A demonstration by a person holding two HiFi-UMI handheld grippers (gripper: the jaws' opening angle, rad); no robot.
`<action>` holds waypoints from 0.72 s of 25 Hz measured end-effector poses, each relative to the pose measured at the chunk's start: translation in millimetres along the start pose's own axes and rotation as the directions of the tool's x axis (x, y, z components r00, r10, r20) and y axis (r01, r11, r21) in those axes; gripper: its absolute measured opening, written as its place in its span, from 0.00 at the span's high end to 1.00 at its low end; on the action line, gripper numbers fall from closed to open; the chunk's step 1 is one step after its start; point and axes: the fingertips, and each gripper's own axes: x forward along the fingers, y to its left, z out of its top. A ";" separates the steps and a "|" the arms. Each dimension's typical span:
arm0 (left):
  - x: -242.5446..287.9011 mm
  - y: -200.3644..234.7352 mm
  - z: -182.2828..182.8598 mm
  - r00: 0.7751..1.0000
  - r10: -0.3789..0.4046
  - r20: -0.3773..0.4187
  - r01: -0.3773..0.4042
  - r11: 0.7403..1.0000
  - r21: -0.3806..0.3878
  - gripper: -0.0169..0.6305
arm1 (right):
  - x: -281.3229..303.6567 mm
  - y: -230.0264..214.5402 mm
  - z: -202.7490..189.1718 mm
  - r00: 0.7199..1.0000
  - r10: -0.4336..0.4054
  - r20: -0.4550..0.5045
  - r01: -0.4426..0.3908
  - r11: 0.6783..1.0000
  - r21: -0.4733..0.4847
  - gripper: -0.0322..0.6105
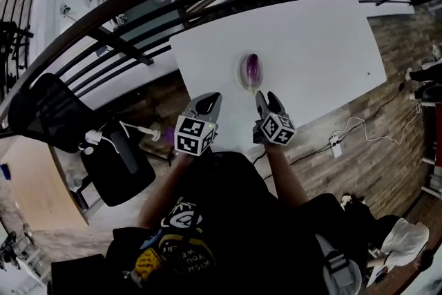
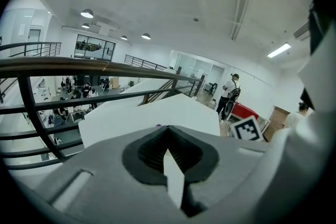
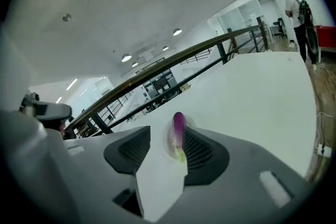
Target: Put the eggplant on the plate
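The purple eggplant [image 1: 252, 67] lies on a small pale plate [image 1: 242, 72] near the middle of the white table [image 1: 324, 52]. Both grippers hover over the table's near edge, short of the plate. My right gripper [image 1: 266, 100] stands open with nothing between its jaws. In the right gripper view the eggplant [image 3: 178, 128] and the plate [image 3: 168, 145] show through that open gap of the right gripper [image 3: 165, 139], some way ahead. My left gripper [image 1: 210, 100] is to the left of the plate. In its own view the left gripper [image 2: 168, 131] has its black pads meeting at the tips, with nothing held.
A dark metal railing [image 1: 138, 17] runs behind the table. A black chair [image 1: 114, 162] stands on the floor to the left. A power strip with cables [image 1: 336, 144] lies on the wooden floor at the right. A person [image 2: 229, 93] stands far off.
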 end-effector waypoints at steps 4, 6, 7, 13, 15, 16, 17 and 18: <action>-15.0 -13.4 4.3 0.999 -0.016 0.032 0.015 1.000 0.026 0.97 | -76.3 20.9 -2.2 0.995 0.011 0.094 -0.006 0.999 -0.048 0.81; -23.8 -21.1 6.8 0.998 -0.027 0.052 0.025 0.998 0.056 0.97 | -103.9 33.1 4.6 0.989 0.005 0.150 0.012 0.993 -0.115 0.92; -29.3 -25.2 7.0 0.998 -0.035 0.061 0.031 0.997 0.071 0.97 | -115.8 40.2 8.3 0.984 0.005 0.179 0.022 0.989 -0.148 0.95; -59.5 -57.3 6.6 0.985 -0.137 0.104 0.123 0.984 0.128 0.97 | -171.1 79.5 37.3 0.935 -0.010 0.356 0.062 0.989 -0.135 0.95; -79.2 -65.0 3.0 0.980 -0.169 0.110 0.151 0.977 0.152 0.97 | -189.3 97.5 30.3 0.925 -0.018 0.380 0.072 0.989 -0.128 0.95; -91.3 -68.8 1.3 0.976 -0.182 0.117 0.162 0.973 0.164 0.97 | -199.0 107.0 24.8 0.922 -0.019 0.388 0.076 0.988 -0.133 0.95; -104.1 -72.5 -0.4 0.973 -0.192 0.124 0.169 0.970 0.176 0.97 | -208.7 116.1 18.7 0.920 -0.022 0.392 0.083 0.987 -0.140 0.95; -117.7 -75.5 -2.5 0.971 -0.200 0.131 0.174 0.967 0.187 0.97 | -218.2 124.7 11.7 0.918 -0.027 0.395 0.092 0.985 -0.147 0.95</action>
